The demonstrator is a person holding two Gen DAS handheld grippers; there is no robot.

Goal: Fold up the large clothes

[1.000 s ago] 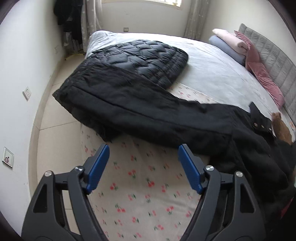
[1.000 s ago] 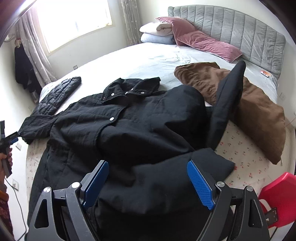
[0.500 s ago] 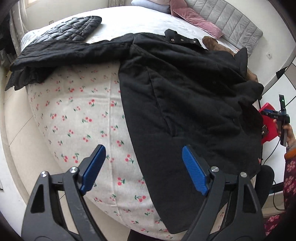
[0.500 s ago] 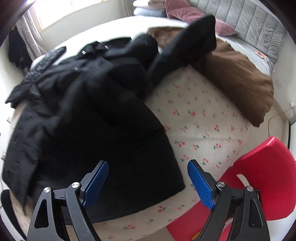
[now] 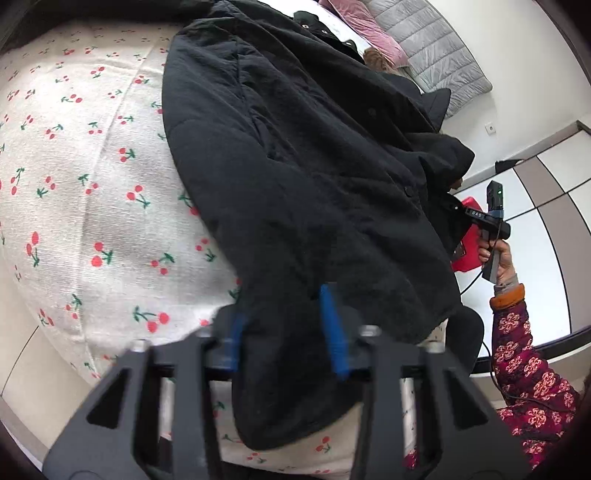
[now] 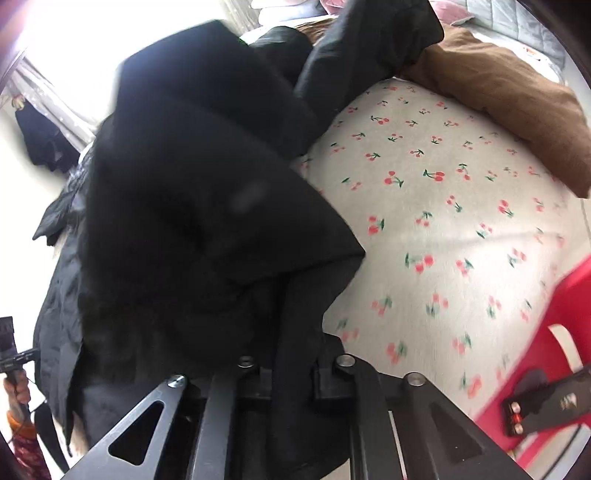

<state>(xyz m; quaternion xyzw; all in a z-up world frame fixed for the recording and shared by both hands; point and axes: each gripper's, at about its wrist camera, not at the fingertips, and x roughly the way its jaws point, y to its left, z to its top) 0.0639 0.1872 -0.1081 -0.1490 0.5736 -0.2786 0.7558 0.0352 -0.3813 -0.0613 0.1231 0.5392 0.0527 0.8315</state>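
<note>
A large black coat (image 5: 303, 166) lies spread on the bed's cherry-print sheet (image 5: 92, 192). My left gripper (image 5: 282, 328) straddles the coat's bottom hem at the bed edge; its blue pads stand partly closed with the hem between them and a gap still showing. My right gripper (image 6: 293, 365) is shut on the other hem corner of the coat (image 6: 192, 206), which bunches up in front of the camera. The right gripper also shows in the left wrist view (image 5: 487, 218), at the coat's far edge.
A brown garment (image 6: 509, 96) lies on the bed to the right. A red chair (image 6: 554, 369) stands beside the bed's foot. Pink pillows (image 5: 354, 22) and a grey headboard (image 5: 436, 55) are at the far end. Floor (image 5: 22, 369) lies left of the bed.
Both grippers have dropped to the coat's bottom hem. The right has shut on one corner; the left has narrowed around the other. The coat's right side is lifted and bunched.
</note>
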